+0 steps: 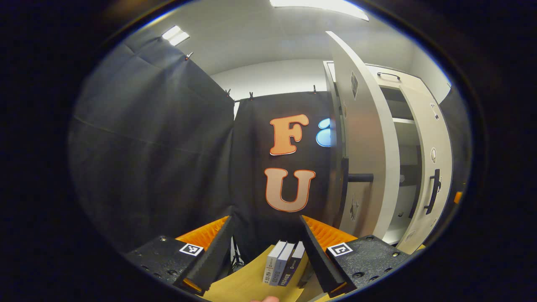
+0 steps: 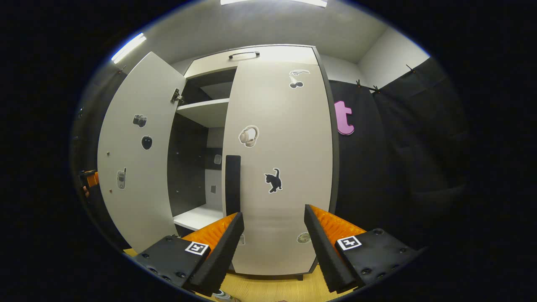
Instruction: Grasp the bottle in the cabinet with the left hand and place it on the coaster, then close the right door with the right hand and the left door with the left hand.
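Left gripper view: my left tongs (image 1: 266, 251) spread, empty, over the worktop (image 1: 247, 287); left door (image 1: 363, 138) ajar at 2 o'clock. I should press its outer face steadily.

Right gripper view: my right tongs (image 2: 272, 243) spread, facing the right door (image 2: 279, 167), apparently shut. Bottle, coaster: unlocated.

Cabinet doors (image 2: 277, 167) look like smooth matt laminate, with a dark handle (image 2: 233, 184) that's probably plastic. The counter (image 1: 247, 285) is light wood grain, and the booth wall (image 1: 147, 159) is matt, wrinkly cloth.
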Tool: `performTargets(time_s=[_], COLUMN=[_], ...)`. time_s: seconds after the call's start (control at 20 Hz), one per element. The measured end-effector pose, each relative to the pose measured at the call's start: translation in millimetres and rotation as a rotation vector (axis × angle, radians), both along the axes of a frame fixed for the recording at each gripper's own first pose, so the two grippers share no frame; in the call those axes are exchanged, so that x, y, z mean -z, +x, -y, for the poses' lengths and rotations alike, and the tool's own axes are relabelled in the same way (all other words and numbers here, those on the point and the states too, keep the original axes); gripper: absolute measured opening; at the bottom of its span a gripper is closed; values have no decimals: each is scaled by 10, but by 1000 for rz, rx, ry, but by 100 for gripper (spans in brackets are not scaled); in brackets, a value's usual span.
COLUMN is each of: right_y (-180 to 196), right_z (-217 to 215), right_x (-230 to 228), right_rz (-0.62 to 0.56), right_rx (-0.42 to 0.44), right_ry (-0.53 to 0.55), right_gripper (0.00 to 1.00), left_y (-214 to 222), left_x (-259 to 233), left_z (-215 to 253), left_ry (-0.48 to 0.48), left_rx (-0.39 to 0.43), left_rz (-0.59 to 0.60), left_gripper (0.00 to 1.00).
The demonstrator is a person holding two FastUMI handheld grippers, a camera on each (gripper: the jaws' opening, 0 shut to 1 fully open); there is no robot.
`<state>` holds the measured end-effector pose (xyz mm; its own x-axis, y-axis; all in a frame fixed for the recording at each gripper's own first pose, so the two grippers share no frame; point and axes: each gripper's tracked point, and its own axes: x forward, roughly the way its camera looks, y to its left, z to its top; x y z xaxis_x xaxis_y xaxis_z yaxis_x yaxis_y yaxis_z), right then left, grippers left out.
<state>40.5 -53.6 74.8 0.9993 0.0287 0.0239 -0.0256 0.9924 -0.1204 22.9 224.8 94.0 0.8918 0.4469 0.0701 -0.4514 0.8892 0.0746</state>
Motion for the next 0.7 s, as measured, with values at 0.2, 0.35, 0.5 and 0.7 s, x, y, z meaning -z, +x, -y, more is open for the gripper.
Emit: performTargets(time_s=[0.2,0.35,0.5,0.7], right_y=[-159,-261,-358,-500], right_z=[224,361,527,749], right_x=[17,45,86,123], right_rz=[-2,-7,-12,-24], right_rx=[38,58,83,121], right_ry=[-8,-17,-24,-17], right_gripper=[96,95,95,89], left_y=[70,166,357,597], left_x=[165,258,288,330], left_z=[365,821,1341,1790], left_ry=[-175,-218,-188,-149], left_rx=[116,216,302,369], left_rz=[-2,-35,-50,-61], left_gripper=[91,90,85,93])
